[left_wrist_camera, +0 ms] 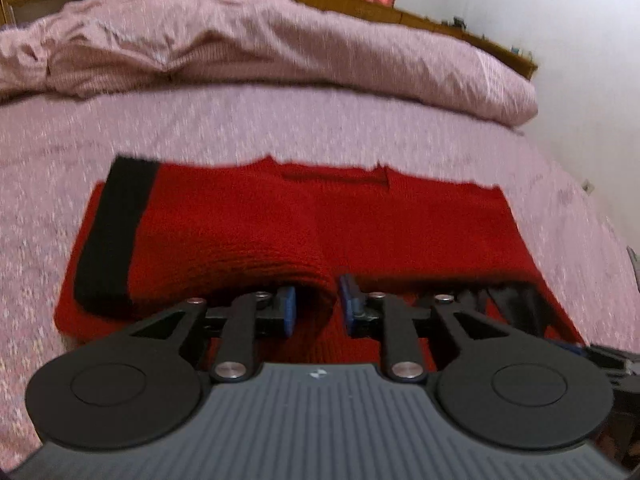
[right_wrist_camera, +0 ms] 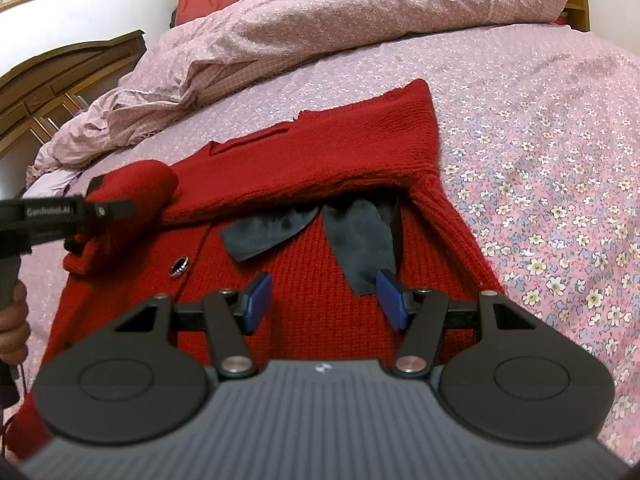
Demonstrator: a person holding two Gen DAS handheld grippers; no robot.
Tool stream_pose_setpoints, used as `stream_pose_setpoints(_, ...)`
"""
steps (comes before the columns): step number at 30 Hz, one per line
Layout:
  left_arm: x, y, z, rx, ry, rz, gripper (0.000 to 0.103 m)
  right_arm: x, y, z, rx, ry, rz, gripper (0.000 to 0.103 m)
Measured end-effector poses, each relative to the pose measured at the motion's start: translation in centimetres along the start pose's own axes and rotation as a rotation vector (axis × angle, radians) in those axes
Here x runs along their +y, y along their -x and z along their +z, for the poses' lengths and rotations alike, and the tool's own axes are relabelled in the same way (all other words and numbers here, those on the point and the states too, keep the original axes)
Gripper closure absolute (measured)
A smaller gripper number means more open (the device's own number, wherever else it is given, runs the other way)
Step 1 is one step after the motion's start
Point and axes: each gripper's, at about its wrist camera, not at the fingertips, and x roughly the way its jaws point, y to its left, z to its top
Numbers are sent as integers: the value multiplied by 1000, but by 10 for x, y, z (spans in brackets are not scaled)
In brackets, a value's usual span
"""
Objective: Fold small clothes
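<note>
A red knit cardigan [right_wrist_camera: 320, 152] with a black cuff [left_wrist_camera: 114, 232] lies partly folded on the bed. My left gripper [left_wrist_camera: 316, 308] is shut on a bunched red sleeve fold [left_wrist_camera: 280, 256] and holds it over the garment; it also shows at the left of the right wrist view [right_wrist_camera: 100, 212]. My right gripper [right_wrist_camera: 324, 300] is open and empty, hovering just above the cardigan's front, near a grey ribbon collar [right_wrist_camera: 356, 240] and a dark button [right_wrist_camera: 179, 267].
The bed has a pink floral sheet [right_wrist_camera: 540, 160]. A rumpled pink duvet [left_wrist_camera: 240, 40] lies along the far side. A wooden headboard [right_wrist_camera: 60, 76] stands at the left of the right wrist view. A hand [right_wrist_camera: 14, 320] holds the left gripper's handle.
</note>
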Motion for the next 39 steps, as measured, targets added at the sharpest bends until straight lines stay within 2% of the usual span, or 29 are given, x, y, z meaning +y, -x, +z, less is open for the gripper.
stream_pose_setpoints(1,-3,3,-2,9,-2,2,61,0,0,0,0,0,0,44)
stream_pose_setpoints(3,-4,9,-6,16,-13,7,43,0,0,0,0,0,-2,44)
stream_pose_setpoints(6,-5,21,-13,21,-50,22,37,2,0,1,4,3,-9,43)
stream_pose_setpoints(9,1,34,-20,31,-52,51,36,4,1,2,9,1,-17,43)
stream_pose_setpoints(16,36,49,-30,54,54,169,35,16,8,8,8,32,-18,42)
stream_pose_setpoints(22,62,52,-36,73,139,225,35,39,14,19,-17,103,4,42)
stream_pose_setpoints(29,72,49,-39,75,171,255,35,91,6,36,-22,240,112,42)
stream_pose_setpoints(33,72,48,-41,71,157,269,35,126,-12,41,9,312,172,43)
stream_pose_setpoints(39,83,45,-44,72,206,278,35,172,-33,39,38,463,195,43)
